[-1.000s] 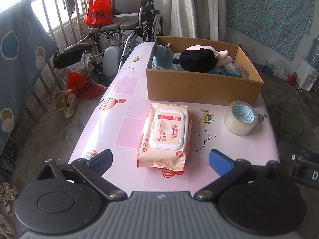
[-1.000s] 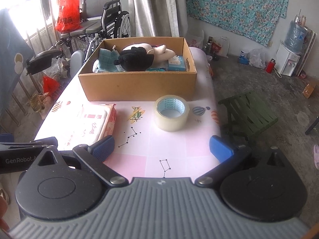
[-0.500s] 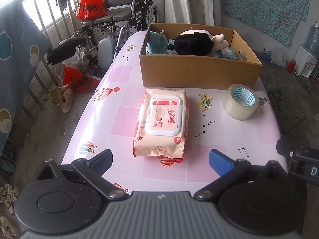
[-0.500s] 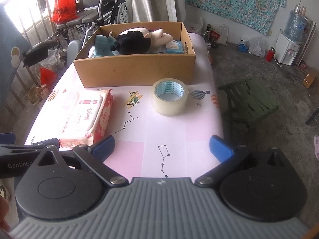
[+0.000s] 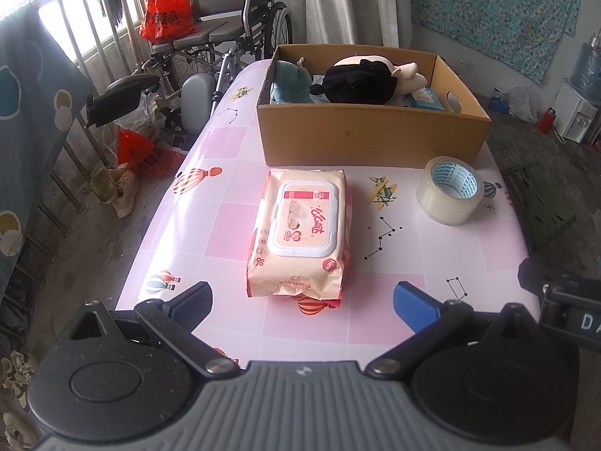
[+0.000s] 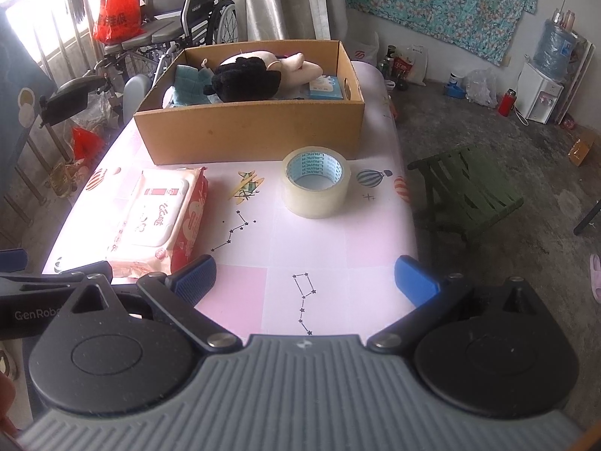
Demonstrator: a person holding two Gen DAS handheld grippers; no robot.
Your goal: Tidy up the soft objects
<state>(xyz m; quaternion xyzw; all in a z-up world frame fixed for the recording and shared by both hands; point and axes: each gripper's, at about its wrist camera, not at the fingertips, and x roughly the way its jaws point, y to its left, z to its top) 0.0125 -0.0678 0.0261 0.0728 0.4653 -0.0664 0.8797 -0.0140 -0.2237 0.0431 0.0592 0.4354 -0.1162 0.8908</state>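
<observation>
A pink pack of wet wipes (image 5: 302,231) (image 6: 157,218) lies flat on the pink table (image 5: 210,210), just in front of a cardboard box (image 5: 372,141) (image 6: 248,131). Inside the box are a black and cream plush toy (image 5: 360,80) (image 6: 248,79), a teal cloth (image 5: 291,84) and a small blue pack (image 6: 326,87). My left gripper (image 5: 302,300) hovers open at the table's near edge, right behind the wipes. My right gripper (image 6: 304,280) is open too, over the near right part of the table, holding nothing.
A roll of clear tape (image 5: 450,195) (image 6: 316,182) sits right of the wipes. Left of the table stand a wheelchair (image 5: 210,49) with a red bag (image 5: 165,7) and window bars. A green stool (image 6: 469,191) stands on the floor to the right.
Both grippers have pulled back and risen from the box, so the wipes, tape and box look farther away. Nothing on the table has moved.
</observation>
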